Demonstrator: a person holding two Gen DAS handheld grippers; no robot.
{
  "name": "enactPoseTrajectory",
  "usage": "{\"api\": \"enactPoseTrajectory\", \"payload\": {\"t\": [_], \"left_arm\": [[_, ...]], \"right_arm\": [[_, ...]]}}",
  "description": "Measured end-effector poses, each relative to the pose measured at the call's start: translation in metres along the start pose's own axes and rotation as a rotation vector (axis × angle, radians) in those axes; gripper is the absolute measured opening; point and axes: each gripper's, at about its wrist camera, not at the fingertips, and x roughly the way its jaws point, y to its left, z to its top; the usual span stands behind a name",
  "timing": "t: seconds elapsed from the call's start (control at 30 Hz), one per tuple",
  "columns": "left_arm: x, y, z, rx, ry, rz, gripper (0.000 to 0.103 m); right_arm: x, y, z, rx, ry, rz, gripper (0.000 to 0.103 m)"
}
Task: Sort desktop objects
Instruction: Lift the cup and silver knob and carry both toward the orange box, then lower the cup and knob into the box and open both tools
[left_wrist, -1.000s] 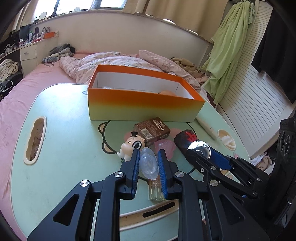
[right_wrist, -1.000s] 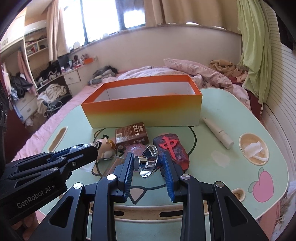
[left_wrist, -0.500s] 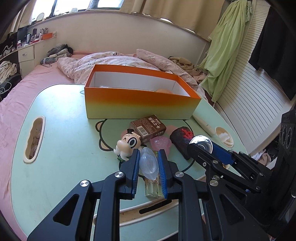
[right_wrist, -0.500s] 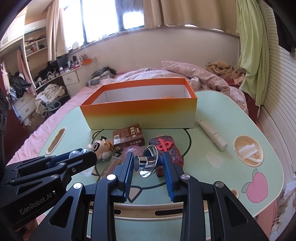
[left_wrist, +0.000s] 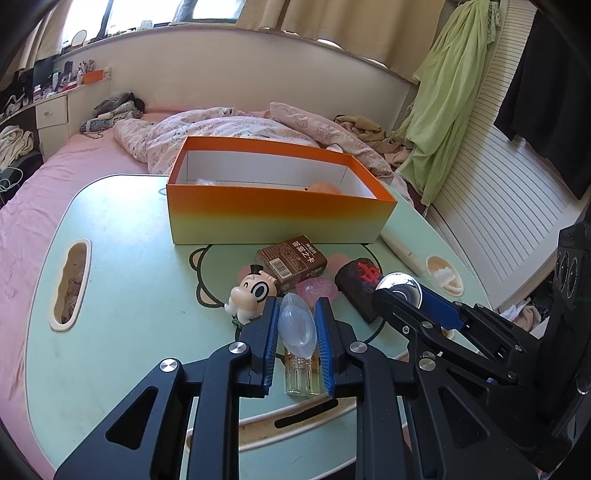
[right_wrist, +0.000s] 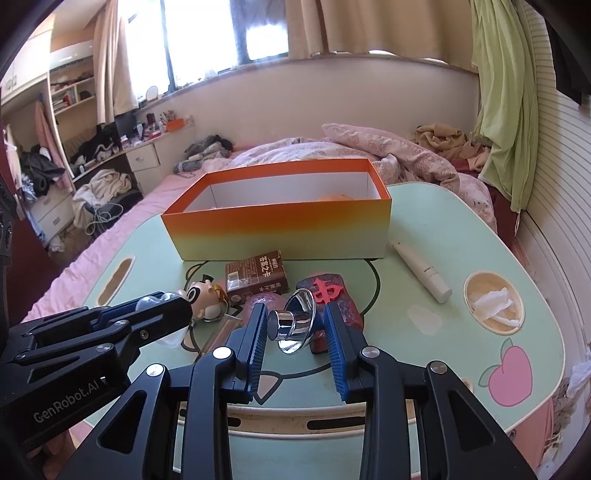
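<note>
My left gripper (left_wrist: 295, 306) is shut on a clear egg-shaped plastic shell (left_wrist: 297, 326), held above a small glass bottle (left_wrist: 301, 373) lying on the green table (left_wrist: 129, 277). My right gripper (right_wrist: 295, 310) is shut on a shiny chrome funnel-shaped piece (right_wrist: 295, 323). Both hover near the table's front edge, side by side. Ahead lie a cartoon figure (left_wrist: 253, 295), a brown card box (left_wrist: 293, 262), a pink translucent piece (left_wrist: 317, 290) and a dark block with a red character (right_wrist: 332, 295). Behind them stands an open orange box (left_wrist: 277, 218) with something orange inside.
A white tube (right_wrist: 421, 271) lies right of the orange box. A round table recess (right_wrist: 493, 304) holds crumpled tissue; a slot-shaped hole (left_wrist: 70, 284) is at the left. A bed with pink bedding lies beyond the table. White slatted panels stand on the right.
Both grippers keep their hold. The scene has drifted only slightly in both views, and nothing on the table has moved.
</note>
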Motion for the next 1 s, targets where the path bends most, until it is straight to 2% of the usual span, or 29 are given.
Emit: {"api": "enactPoseTrajectory", "payload": {"t": [0.27, 0.53, 0.73, 0.9, 1.0], "left_arm": [[0.004, -0.003, 0.027, 0.024, -0.004, -0.028, 0.021], [0.017, 0.005, 0.107, 0.057, -0.085, -0.030, 0.021], [0.053, 0.020, 0.143, 0.061, -0.064, 0.018, 0.021], [0.086, 0.027, 0.142, 0.046, -0.003, -0.001, 0.021], [0.101, 0.033, 0.139, 0.037, 0.020, 0.016, 0.021]], "right_arm": [[0.012, -0.002, 0.022, -0.014, -0.004, 0.022, 0.030], [0.041, -0.007, 0.090, -0.064, -0.081, 0.016, 0.030], [0.084, -0.021, 0.120, -0.045, -0.017, 0.015, 0.030], [0.112, -0.026, 0.121, -0.045, 0.043, 0.011, 0.030], [0.126, -0.029, 0.118, -0.042, 0.077, 0.013, 0.030]]}}
